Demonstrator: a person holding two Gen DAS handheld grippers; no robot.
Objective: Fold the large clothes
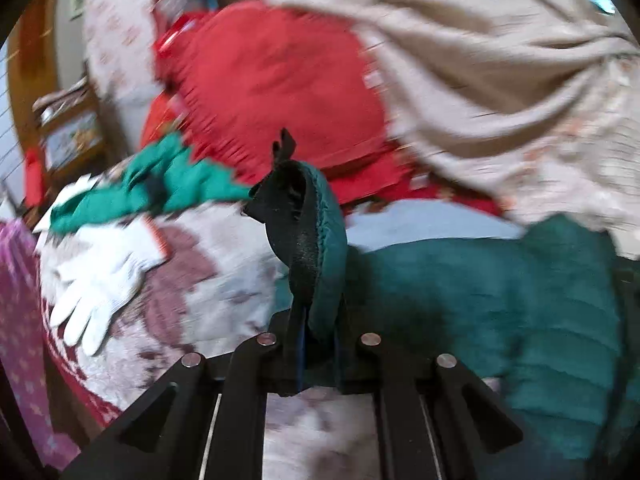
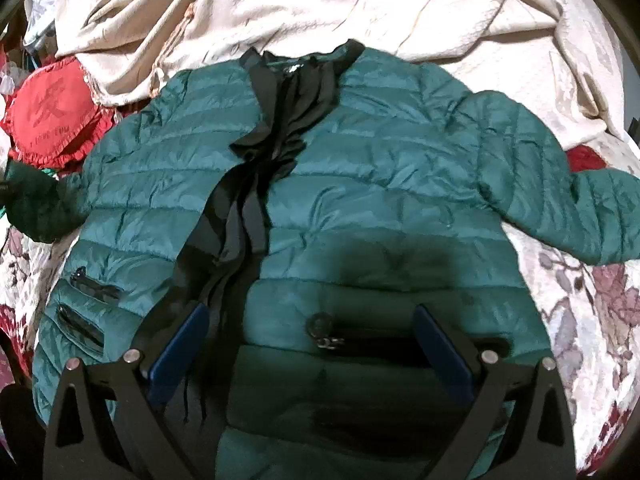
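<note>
we see a big green puffy jacket (image 2: 360,168) lying flat on a bed with a flowery blanket (image 2: 592,320). its front faces up, and the black lining (image 2: 248,184) shows down the middle where the front is open. one sleeve (image 2: 560,200) reaches out to the right side of the right wrist view. a zip pull (image 2: 330,342) sits on the lower front.

our left tool (image 1: 308,344) is squeezed tight on the cuff (image 1: 308,224) of the jacket's other sleeve. the cuff stands up out of the tool, green outside and black inside. this view is blurry.

our right tool (image 2: 316,348) is spread wide, and it holds nothing. it hangs over the lower front of the jacket, and its blue pads (image 2: 180,344) sit far apart. we cannot tell if it touches the jacket.

a red round cushion (image 1: 280,80) lies behind the jacket. a big cream blanket (image 2: 320,4) is bunched up at the top of the bed. a white glove (image 1: 100,292) and a bright green cloth (image 1: 160,184) lie on the flowery blanket in the left wrist view.
</note>
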